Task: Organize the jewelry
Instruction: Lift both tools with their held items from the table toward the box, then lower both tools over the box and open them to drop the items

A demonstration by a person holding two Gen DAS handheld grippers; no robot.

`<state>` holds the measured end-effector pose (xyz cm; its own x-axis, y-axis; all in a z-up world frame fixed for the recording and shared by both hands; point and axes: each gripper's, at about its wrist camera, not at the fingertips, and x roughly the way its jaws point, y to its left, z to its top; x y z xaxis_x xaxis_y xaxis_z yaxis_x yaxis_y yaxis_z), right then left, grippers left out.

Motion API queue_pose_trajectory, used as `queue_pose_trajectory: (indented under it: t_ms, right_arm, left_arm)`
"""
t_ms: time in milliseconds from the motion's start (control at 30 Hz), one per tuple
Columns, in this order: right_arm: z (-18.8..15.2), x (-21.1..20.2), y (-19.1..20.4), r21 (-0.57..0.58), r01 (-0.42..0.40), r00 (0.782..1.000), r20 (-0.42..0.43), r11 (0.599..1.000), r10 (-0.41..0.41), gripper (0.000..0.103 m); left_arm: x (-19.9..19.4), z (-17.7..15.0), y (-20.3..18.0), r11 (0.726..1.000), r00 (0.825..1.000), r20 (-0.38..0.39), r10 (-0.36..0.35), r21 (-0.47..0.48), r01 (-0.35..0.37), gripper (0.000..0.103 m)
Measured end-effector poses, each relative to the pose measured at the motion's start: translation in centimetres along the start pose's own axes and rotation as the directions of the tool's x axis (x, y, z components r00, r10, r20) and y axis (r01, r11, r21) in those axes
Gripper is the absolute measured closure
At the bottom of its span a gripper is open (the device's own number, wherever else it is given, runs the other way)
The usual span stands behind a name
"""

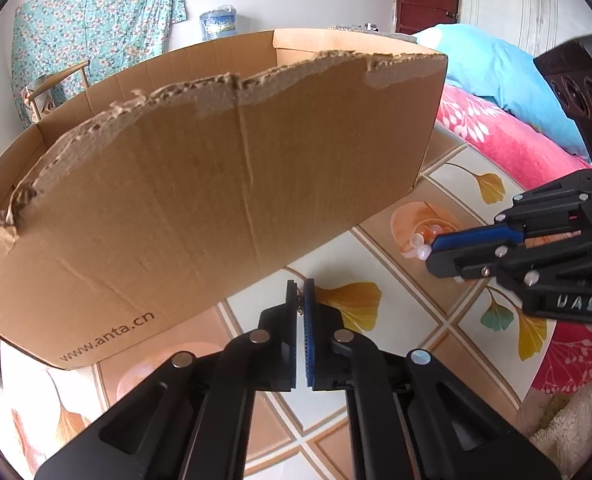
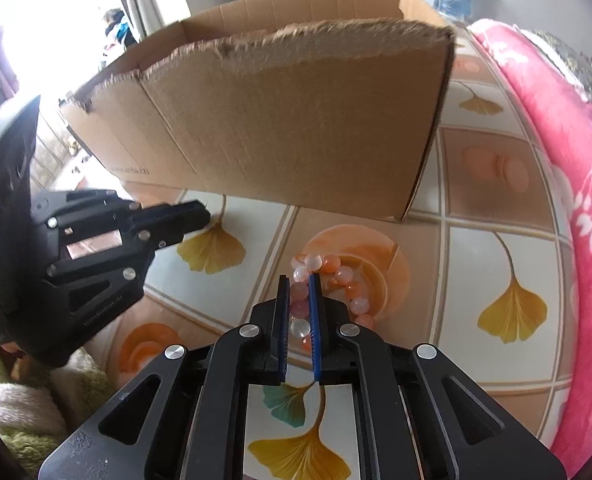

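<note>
Pickup step: right gripper (image 2: 299,280) clamps bead bracelet (image 2: 337,280) just before cardboard box (image 2: 288,120); left gripper (image 1: 300,286) pinches thin chain (image 1: 300,302). Next: lift both over box's torn rim.

Both tools are matte black plastic. The left gripper (image 1: 300,292) has 2 flat fingers lined with ribbed blue pads (image 1: 308,340), carried on angular link arms with triangular cut-outs and round silver pivot pins (image 1: 259,336). The right gripper (image 2: 298,288) is built the same way, with blue pads (image 2: 315,320) and silver pins (image 2: 248,330). Seen from the left wrist, its side bears small silver screws (image 1: 485,270) and raised lettering (image 1: 577,302) too blurred to read.
</note>
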<state>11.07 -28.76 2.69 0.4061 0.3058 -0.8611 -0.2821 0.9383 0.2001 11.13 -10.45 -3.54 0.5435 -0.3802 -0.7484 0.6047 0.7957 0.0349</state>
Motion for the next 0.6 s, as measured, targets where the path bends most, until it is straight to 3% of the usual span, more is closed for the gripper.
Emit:
queue_pose_trajectory:
  t_ms: [333,600]
  right_arm:
    - [0.8,-4.3,-1.2,0.066,-0.079,0.992,0.102,0.995,0.072,0.096]
    - [2.6,-7.6,-2.4,0.045,-0.168,0.970,0.185,0.985,0.157,0.096]
  left_arm:
    - [-3.0,0.1,-0.1,1.000,0.999,0.035,0.013,0.011,-0.013,0.101]
    - [-7.7,1.5,0.2,1.000,0.994,0.108,0.002,0.019,-0.004,0.101]
